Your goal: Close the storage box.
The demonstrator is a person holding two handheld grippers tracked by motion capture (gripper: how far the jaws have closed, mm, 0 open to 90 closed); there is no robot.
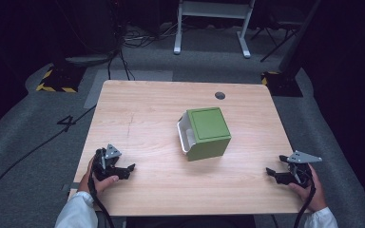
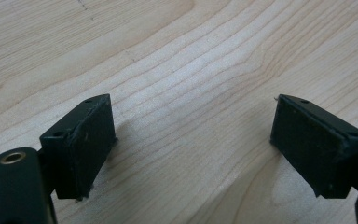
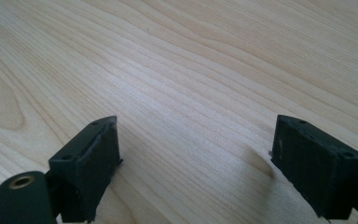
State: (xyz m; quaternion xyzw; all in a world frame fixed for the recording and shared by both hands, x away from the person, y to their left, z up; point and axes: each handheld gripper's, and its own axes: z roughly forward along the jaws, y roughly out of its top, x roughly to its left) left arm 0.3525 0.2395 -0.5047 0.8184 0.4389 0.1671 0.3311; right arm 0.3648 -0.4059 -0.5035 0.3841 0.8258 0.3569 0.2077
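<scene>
This is a lab or test room set up for recording: a bare wooden worktop stands on grey carpet in a dark room, with cables across the floor, hazard-striped stand bases and a white metal frame behind.

Grey carpet floor is seen all round the light wood counter. A white desk frame is parked top centre, cables strewn beside it, hazard-striped bases at upper left and right.
</scene>
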